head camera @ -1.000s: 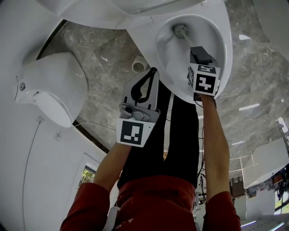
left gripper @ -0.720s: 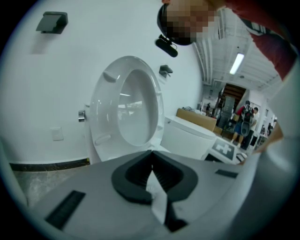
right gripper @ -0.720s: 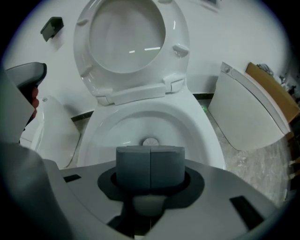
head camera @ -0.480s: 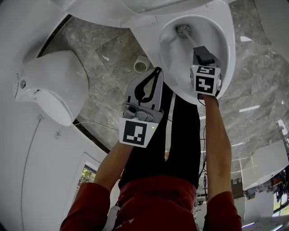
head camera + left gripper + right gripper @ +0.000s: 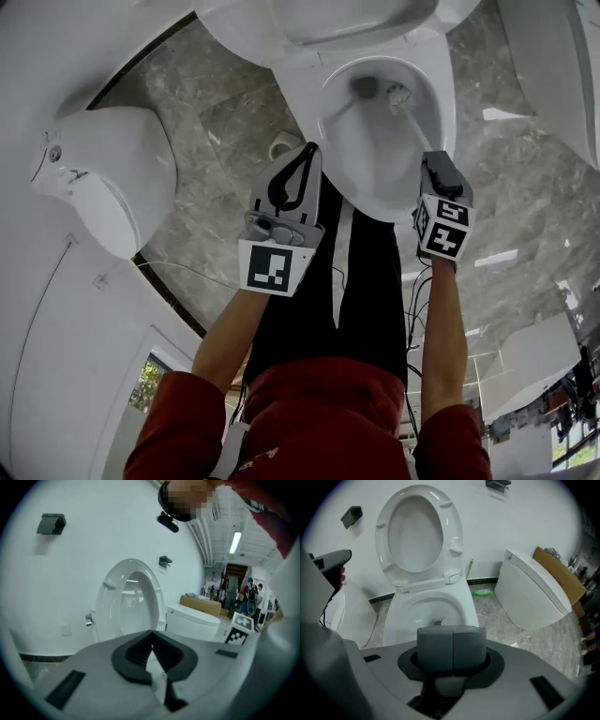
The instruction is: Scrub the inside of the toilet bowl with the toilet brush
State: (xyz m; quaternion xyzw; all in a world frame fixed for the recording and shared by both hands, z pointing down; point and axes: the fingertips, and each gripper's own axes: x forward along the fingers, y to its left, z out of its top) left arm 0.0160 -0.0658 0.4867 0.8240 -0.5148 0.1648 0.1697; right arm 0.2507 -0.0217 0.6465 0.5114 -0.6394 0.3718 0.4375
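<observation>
One toilet brush (image 5: 403, 97) clamped in right gripper (image 5: 434, 159) fingers; left gripper (image 5: 311, 148) fingers closed, empty.

Showroom-like hall: one open toilet (image 5: 298, 89), closed toilets (image 5: 103, 178) either side, grey marble floor (image 5: 216, 122).
</observation>
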